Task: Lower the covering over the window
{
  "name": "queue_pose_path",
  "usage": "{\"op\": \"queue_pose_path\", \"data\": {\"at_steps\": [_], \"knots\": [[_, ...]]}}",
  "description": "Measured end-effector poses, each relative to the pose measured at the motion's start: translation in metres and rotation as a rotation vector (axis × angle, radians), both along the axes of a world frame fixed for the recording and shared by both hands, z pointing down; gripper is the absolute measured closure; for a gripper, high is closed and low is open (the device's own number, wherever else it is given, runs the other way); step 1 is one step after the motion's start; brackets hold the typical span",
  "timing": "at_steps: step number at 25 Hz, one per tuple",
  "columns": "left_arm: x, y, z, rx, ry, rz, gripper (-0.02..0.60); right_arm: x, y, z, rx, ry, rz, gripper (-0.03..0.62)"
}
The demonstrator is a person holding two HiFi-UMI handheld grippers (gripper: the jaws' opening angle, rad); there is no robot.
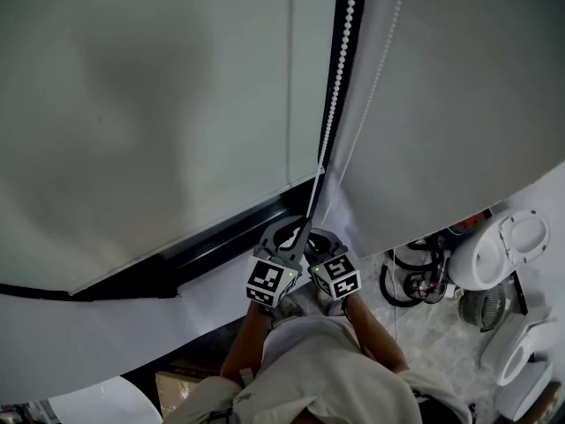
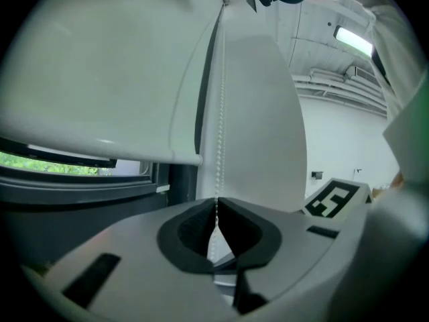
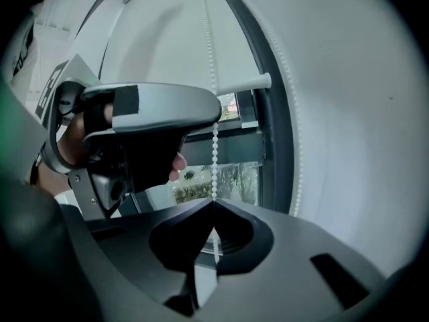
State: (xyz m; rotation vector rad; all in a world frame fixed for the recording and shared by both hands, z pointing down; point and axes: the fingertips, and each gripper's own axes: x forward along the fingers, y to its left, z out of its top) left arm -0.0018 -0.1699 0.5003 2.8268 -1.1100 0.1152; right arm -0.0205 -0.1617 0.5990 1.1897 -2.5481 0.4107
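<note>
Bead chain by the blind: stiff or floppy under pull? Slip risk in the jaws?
Probably floppy: the bead chain is a thin beaded strand, straight here only because it hangs taut. Likely light: tiny beads. Slip seems unlikely: the left hand-held gripper and right hand-held gripper each pinch it, and beads should catch.

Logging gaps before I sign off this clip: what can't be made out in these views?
- Head view: bead chain runs off the top edge; the roller is unseen.
- Left gripper view: left gripper, shut on the chain, hides the chain below its jaws.
- Right gripper view: right gripper, also shut on it, hides the loop's lower end.
- Head view: floor clutter, too small and dark to name.
</note>
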Motion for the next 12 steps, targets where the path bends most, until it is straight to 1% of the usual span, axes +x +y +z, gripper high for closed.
{"op": "queue_pose_path", "data": {"at_steps": [5,9,12], "knots": [[0.001,-0.003,0.020,-0.024,-0.021,-0.007,0.560,0.001,-0.002,0.018,-0.030,0.014,0.000,0.594],[-0.006,-0.006,0.037,-0.057,-0.034,-0.011,0.560,-0.004,-0.002,0.033,-0.053,0.051,-0.017,0.593],[-0.005,-0.009,0.048,-0.067,-0.047,-0.018,0.560,-0.003,-0.002,0.043,-0.057,0.072,-0.022,0.592]]}}
